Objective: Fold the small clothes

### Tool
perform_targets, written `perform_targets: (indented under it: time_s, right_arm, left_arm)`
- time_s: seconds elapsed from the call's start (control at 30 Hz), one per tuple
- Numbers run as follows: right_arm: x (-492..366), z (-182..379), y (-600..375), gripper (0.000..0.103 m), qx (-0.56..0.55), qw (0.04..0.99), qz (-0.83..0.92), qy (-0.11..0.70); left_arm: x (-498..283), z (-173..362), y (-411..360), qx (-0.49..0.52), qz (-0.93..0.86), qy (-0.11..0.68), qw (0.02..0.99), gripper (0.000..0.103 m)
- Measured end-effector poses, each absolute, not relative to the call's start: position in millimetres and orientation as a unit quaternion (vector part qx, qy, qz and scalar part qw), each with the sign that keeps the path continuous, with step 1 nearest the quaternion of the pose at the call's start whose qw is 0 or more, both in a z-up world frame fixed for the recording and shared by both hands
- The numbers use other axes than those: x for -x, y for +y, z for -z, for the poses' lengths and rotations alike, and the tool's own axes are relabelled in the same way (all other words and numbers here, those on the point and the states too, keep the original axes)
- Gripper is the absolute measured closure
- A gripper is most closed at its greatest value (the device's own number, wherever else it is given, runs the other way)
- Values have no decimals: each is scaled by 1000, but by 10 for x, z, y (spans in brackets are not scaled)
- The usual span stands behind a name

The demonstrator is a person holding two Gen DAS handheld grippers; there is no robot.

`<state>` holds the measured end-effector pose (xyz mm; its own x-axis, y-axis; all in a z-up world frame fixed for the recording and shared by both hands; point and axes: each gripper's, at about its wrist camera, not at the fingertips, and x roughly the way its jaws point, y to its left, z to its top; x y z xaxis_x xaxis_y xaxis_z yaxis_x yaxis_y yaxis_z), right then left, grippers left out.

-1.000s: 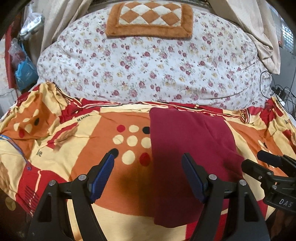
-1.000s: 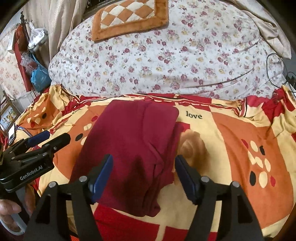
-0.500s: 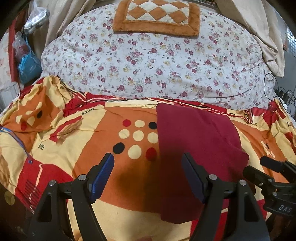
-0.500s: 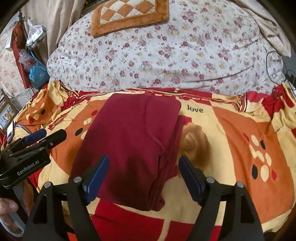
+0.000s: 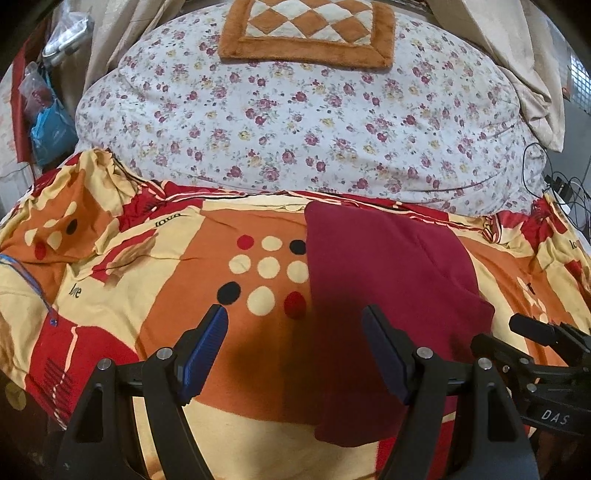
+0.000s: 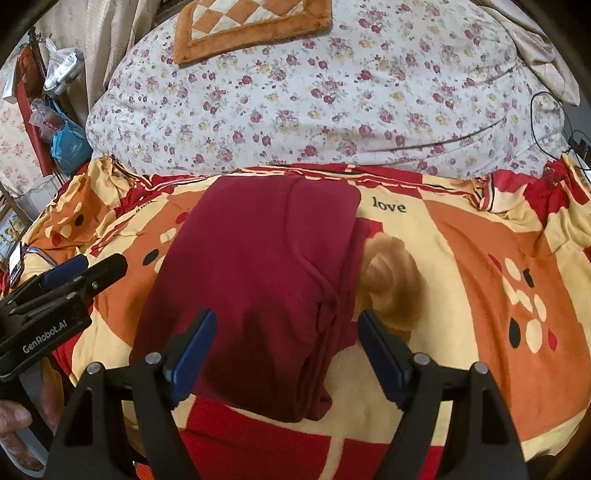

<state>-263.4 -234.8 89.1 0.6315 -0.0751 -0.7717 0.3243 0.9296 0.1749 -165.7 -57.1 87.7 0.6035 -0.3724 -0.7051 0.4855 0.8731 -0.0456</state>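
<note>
Bedding fills both of your views: a soft bedspread (image 5: 155, 266) printed in orange, cream and red blocks with dots, and the word "love" in dark letters, clearest in your right wrist view. Behind it rises a plump white quilt (image 5: 295, 122) sprigged with small maroon flowers, and on top of that lies a plush brown mat (image 5: 306, 33) with a cream-and-tan diamond check.

Your maroon garment (image 6: 255, 280) lies flat on the bedspread, a smooth knit folded into a long rectangle, with stacked layers showing at its right edge and near corner. Your right gripper (image 6: 284, 343) hangs above its near end, fingers spread wide, blue ribbed pads (image 6: 194, 341) holding nothing. Your left gripper (image 5: 295, 343) hovers over the garment's left edge, fingers likewise wide apart and empty.

Its black body reads "GenRobot.AI" in your right view; "DAS" shows on the right gripper in your left view.
</note>
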Motion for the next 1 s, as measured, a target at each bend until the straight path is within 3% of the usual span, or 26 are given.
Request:
perform_targets:
  time_s: [1.0]
  right_arm:
    - [2408, -698, -2537, 18, -163, 878, 114, 435]
  left_arm:
    - [1535, -712, -752, -98, 237, 388, 885, 36]
